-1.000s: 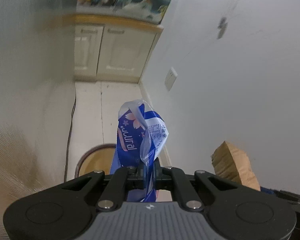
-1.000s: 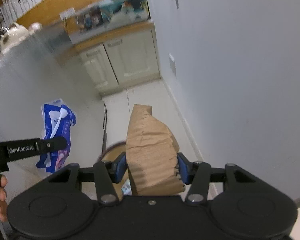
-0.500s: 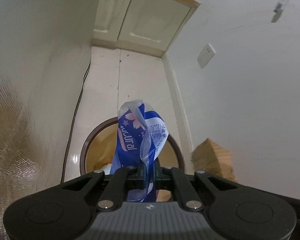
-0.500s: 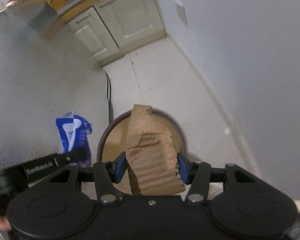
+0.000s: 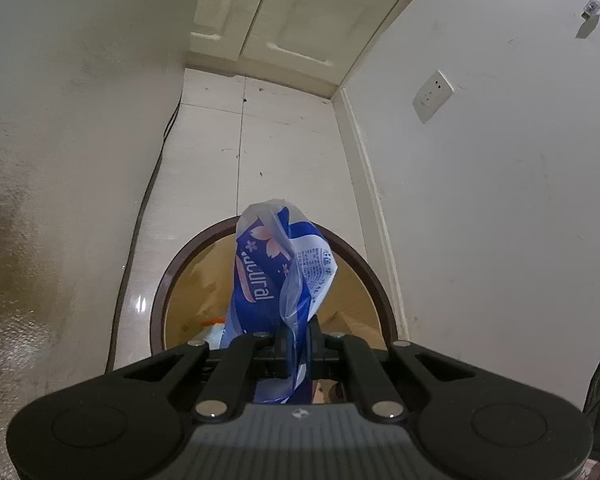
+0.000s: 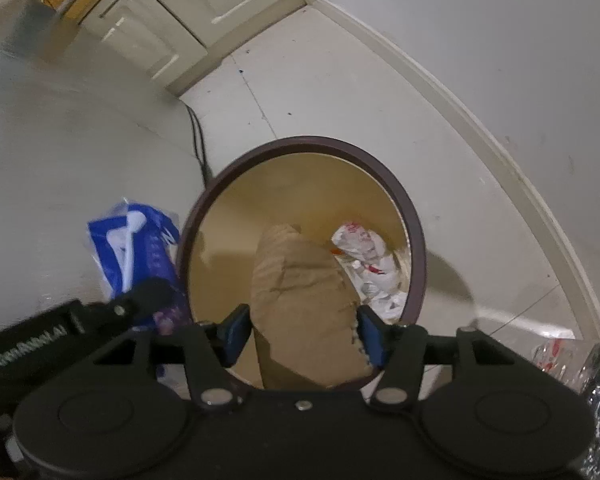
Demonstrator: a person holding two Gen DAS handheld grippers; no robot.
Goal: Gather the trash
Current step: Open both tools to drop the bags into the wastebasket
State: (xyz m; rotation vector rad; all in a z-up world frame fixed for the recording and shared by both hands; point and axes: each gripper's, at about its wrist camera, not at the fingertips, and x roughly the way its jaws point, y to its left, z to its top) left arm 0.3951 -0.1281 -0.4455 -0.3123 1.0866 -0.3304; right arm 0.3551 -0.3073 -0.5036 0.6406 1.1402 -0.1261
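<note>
Where round bin point(image 6: 414, 240) gapes, crumpled brown paper point(image 6: 304, 300), glossy blue wrapper point(image 5: 272, 280)

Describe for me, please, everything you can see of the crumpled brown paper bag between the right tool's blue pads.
The crumpled brown paper bag looks like creased kraft paper, folded shut, with a jagged torn lower corner. It stands roughly upright, leaning slightly left, between the blue pads of the right tool, whose jaws have just been opening; a gap shows at the left pad, while the right pad is at its torn edge. It hangs over the mouth of the round bin with a dark brown rim, above white crumpled wrappers inside.
</note>
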